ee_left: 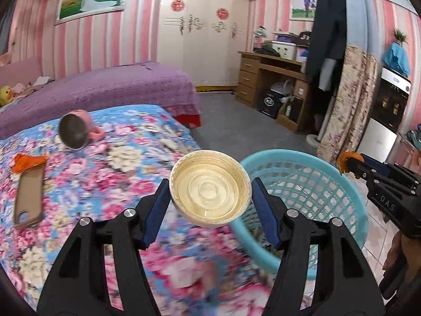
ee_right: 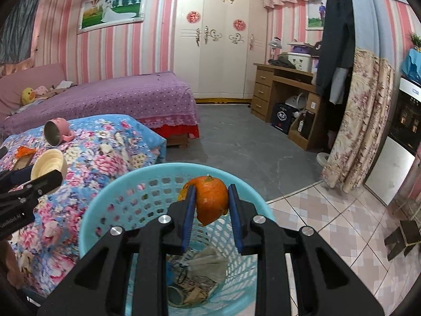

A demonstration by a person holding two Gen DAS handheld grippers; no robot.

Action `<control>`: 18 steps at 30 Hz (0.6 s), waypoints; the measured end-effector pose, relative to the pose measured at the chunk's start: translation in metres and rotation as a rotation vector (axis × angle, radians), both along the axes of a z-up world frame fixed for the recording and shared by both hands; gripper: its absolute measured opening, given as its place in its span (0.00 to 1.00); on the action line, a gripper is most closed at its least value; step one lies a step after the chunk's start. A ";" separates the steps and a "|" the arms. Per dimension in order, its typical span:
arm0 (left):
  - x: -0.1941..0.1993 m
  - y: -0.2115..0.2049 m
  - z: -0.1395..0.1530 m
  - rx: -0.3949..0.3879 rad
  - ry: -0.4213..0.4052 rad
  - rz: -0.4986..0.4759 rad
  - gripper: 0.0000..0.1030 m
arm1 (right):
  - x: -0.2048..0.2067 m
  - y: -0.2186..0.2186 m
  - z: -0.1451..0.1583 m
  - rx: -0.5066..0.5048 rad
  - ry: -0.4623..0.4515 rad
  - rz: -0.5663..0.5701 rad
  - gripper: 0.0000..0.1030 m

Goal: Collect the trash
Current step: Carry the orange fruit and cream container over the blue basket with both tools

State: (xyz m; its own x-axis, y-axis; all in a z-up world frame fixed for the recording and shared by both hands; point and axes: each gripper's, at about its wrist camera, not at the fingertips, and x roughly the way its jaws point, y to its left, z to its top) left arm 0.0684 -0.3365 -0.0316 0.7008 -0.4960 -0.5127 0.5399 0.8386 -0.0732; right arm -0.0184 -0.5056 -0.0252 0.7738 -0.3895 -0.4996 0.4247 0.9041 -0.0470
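Observation:
My left gripper (ee_left: 210,197) is shut on a cream plastic bowl (ee_left: 210,188), held above the flowered bed cover beside the turquoise mesh basket (ee_left: 342,181). That bowl (ee_right: 50,163) also shows at the left of the right wrist view. My right gripper (ee_right: 211,202) is shut on a piece of orange peel (ee_right: 211,200), held over the basket (ee_right: 110,205). Crumpled paper and wrappers (ee_right: 194,276) lie at the basket's bottom. More orange peel (ee_left: 27,162) lies on the bed cover at the left.
On the flowered bed cover (ee_left: 92,171) lie a tipped pink mug (ee_left: 76,130) and a brown phone case (ee_left: 29,197). Behind are a purple bed (ee_left: 105,87), a white wardrobe (ee_left: 205,31) and a wooden desk (ee_left: 268,79). Tiled floor (ee_right: 329,223) lies to the right.

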 end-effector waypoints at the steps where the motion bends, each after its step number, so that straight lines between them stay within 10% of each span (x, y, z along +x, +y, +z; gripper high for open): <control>1: -0.001 -0.004 -0.001 0.000 0.001 -0.006 0.60 | -0.002 -0.004 -0.001 0.000 0.000 -0.007 0.25; 13: 0.003 -0.041 0.000 0.004 0.003 -0.052 0.60 | -0.011 -0.026 -0.011 0.030 -0.007 -0.041 0.25; 18: 0.001 -0.037 0.005 0.012 -0.033 -0.043 0.90 | -0.012 -0.029 -0.010 0.034 -0.016 -0.045 0.25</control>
State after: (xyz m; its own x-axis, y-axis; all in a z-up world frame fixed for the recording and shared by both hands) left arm 0.0693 -0.3740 -0.0262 0.6954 -0.5202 -0.4958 0.5776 0.8151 -0.0449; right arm -0.0307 -0.5349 -0.0353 0.7640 -0.4069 -0.5007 0.4654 0.8851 -0.0091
